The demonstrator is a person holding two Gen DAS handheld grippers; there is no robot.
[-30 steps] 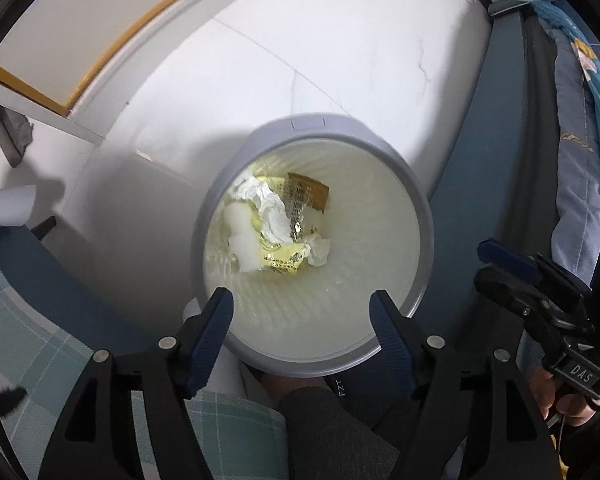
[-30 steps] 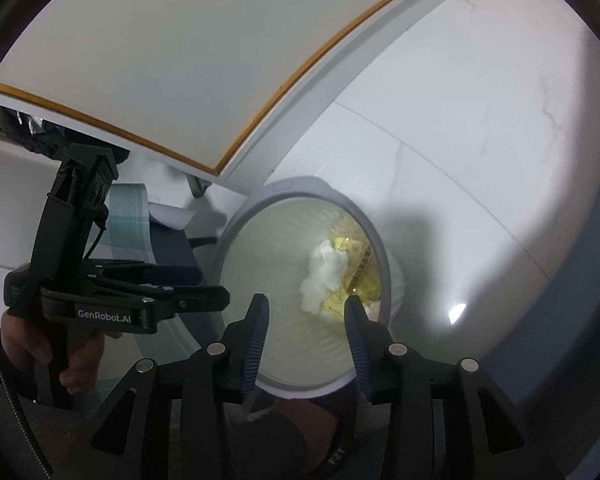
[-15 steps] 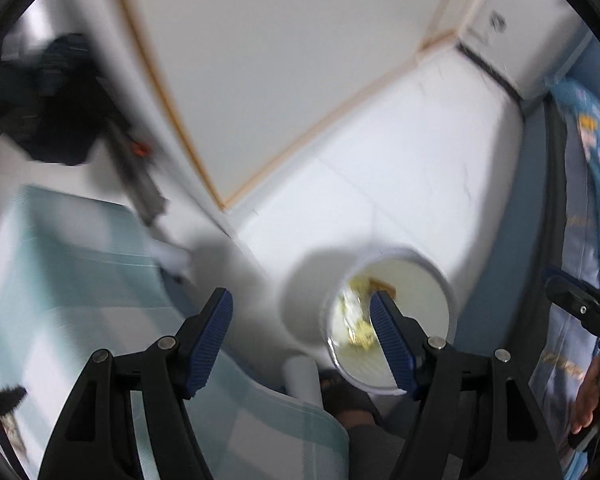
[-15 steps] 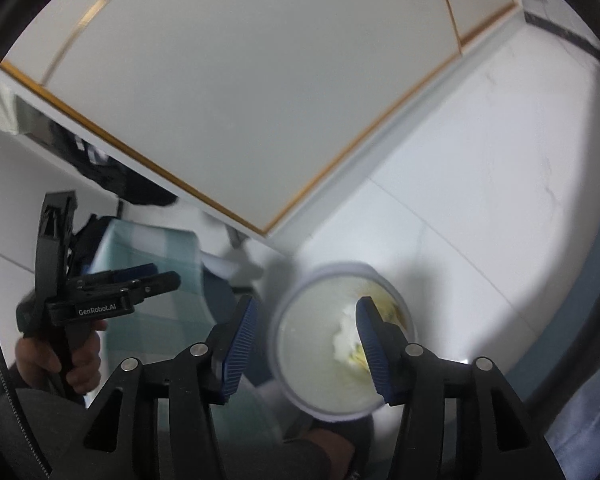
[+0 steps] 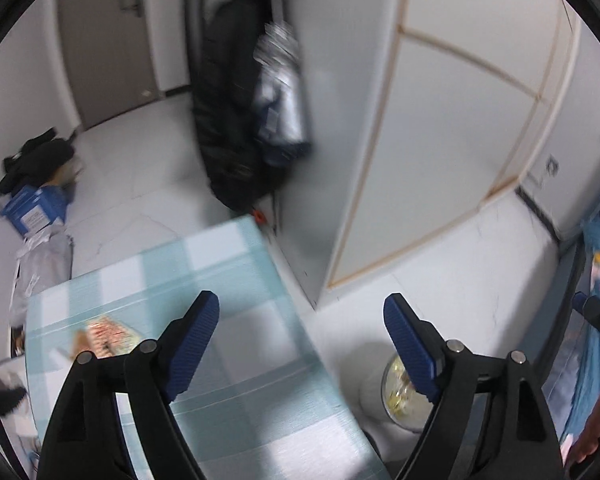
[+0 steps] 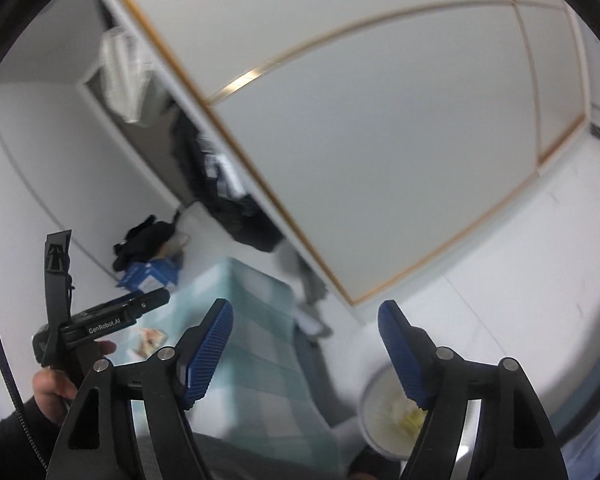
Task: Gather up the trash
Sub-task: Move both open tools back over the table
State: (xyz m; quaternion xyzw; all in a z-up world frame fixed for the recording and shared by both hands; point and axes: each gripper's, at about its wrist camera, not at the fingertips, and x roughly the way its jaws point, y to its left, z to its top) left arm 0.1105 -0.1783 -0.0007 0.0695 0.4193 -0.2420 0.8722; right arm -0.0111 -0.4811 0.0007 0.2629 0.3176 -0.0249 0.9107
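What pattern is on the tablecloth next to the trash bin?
The tablecloth has a pale teal and white check, clearest in the left wrist view.

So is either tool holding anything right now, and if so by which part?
Nothing is held. The left tool and right tool both stand open, jaws just widened, with nothing between them; the trash bin sits on the floor below.

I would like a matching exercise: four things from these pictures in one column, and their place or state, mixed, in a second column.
Things:
1. trash bin
2. checked table
3. snack wrapper
4. left claw

Places or states:
A. lies on the tabletop
B. open, nothing between its jaws
C. stands on the white floor, trash inside
D. pale blue and white squares

Pairs: 1-C, 2-D, 3-A, 4-B
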